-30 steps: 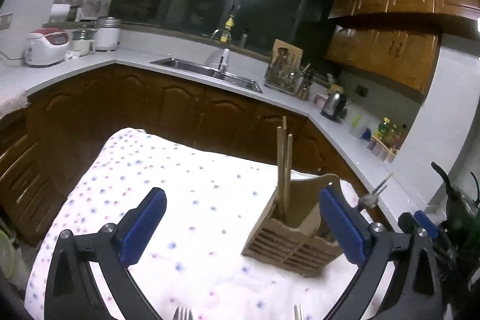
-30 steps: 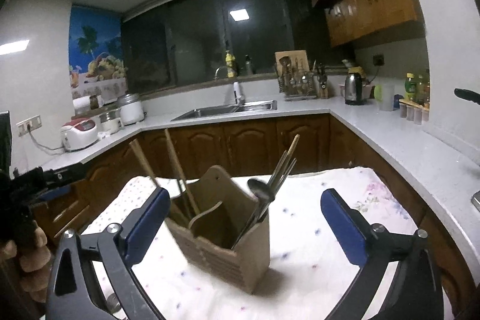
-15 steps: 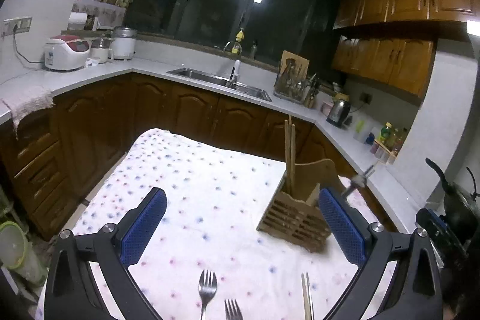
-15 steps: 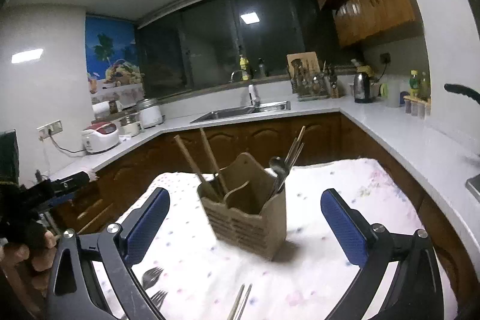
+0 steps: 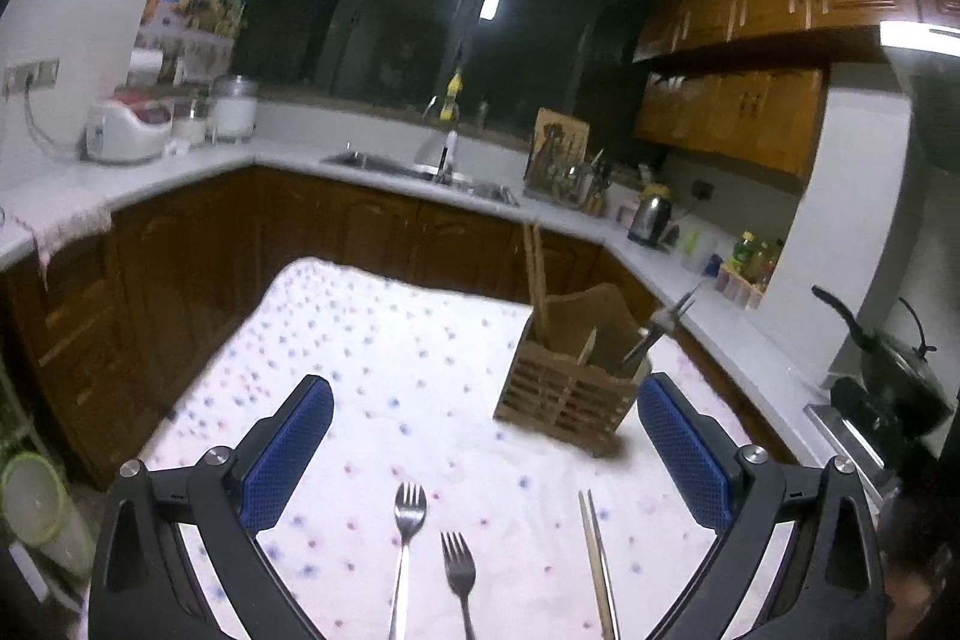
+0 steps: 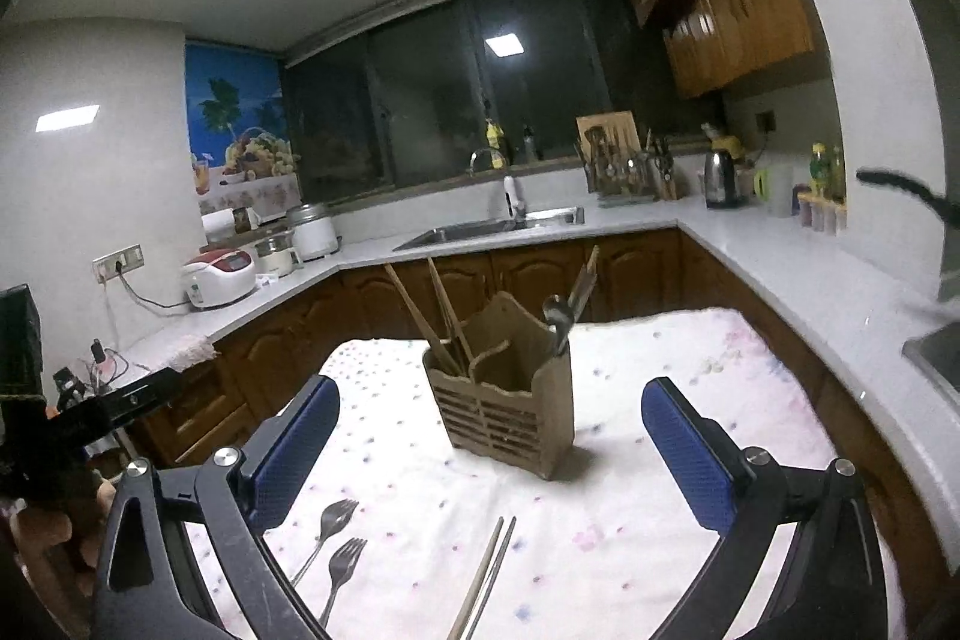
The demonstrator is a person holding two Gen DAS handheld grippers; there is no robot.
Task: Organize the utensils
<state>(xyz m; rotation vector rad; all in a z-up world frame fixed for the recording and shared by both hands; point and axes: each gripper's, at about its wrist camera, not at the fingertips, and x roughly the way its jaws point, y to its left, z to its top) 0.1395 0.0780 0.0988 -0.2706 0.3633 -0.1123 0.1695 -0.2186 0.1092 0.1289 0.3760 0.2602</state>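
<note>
Both grippers have pulled back from the slatted wooden utensil caddy (image 6: 503, 403) on the dotted-cloth desk (image 5: 384, 358): chopsticks in its left compartment, spoon in its right. Left fingers (image 5: 288, 451) and right fingers (image 6: 690, 451) gape, released. Two steel forks (image 5: 410, 508) and loose chopsticks (image 6: 489, 568) lie nearer.

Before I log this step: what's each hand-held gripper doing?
Left hand-held gripper: open, holding nothing.
Right hand-held gripper: open, holding nothing.

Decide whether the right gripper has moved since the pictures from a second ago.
Yes. The right gripper has drawn back from the wooden utensil holder, which looks smaller now; forks and chopsticks have come into view.
</note>
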